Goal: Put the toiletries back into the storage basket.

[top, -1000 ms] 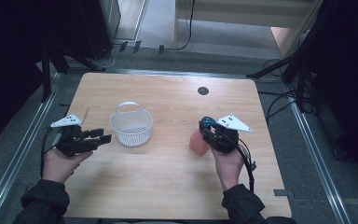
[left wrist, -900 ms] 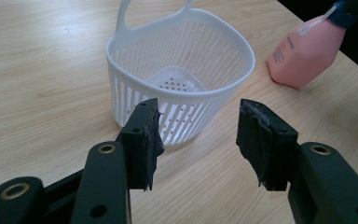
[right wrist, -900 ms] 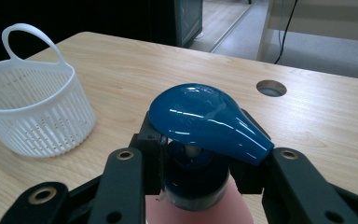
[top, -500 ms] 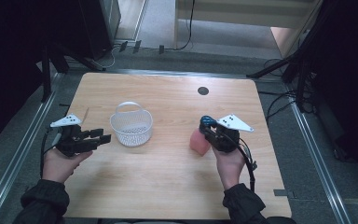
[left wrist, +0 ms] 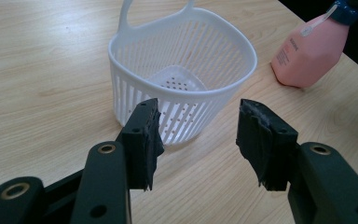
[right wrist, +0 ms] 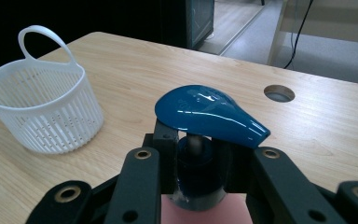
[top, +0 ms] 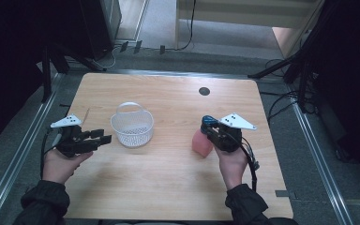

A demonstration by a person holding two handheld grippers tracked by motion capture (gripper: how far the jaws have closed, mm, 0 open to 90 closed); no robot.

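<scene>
Pump bottle gripped at the neck, right of the basket.

Your right gripper (right wrist: 193, 161) is clamped on the pink pump bottle (top: 200, 142) just under its blue pump head (right wrist: 209, 112); the bottle stands near the white basket (top: 132, 125), on its right. Your left gripper (left wrist: 198, 135) waits with jaws wide, left of the basket. Risk: the round neck may swivel in the jaws when lifted, swinging the bottle.

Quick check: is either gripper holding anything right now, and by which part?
The right gripper clamps the pink pump bottle by its blue neck collar, just under the pump head. The left gripper is open and holds nothing.
</scene>
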